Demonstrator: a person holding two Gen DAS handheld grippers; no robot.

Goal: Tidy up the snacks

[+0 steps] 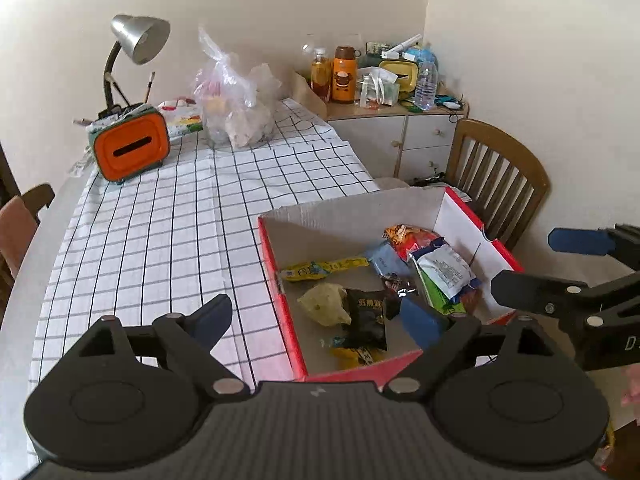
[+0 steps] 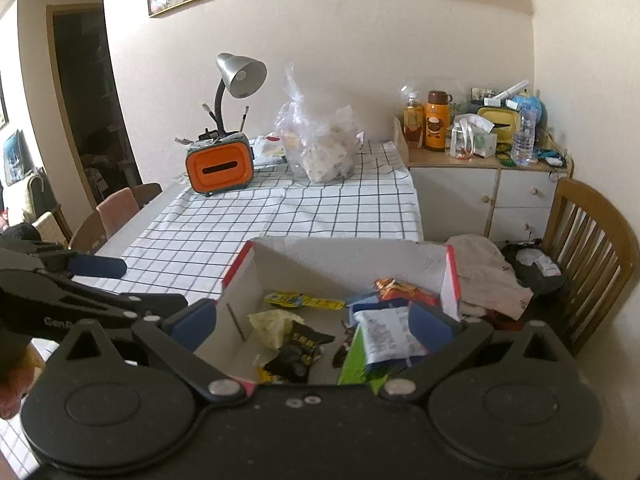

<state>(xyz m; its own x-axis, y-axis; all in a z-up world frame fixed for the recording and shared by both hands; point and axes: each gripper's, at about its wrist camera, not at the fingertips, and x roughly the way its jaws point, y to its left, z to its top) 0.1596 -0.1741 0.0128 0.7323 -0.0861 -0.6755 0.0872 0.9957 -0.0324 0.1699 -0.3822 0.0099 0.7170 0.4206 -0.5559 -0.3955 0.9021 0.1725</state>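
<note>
Both grippers spread wide, holding nothing: left gripper point(image 1: 316, 320) and right gripper point(image 2: 314, 326) hover over the box point(image 1: 344, 210). Snacks point(image 1: 400, 276) lie inside the box, which sits at the edge of the checked cloth point(image 1: 168, 216).

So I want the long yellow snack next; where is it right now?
The long yellow packet lies inside the red box, toward its far left, just behind the pale yellow bag; the right wrist view shows it mid-box.

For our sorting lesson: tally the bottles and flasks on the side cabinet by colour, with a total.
Orange flask: 1
Amber-filled bottle: 1
Clear water bottle: 1
Total: 3
</note>
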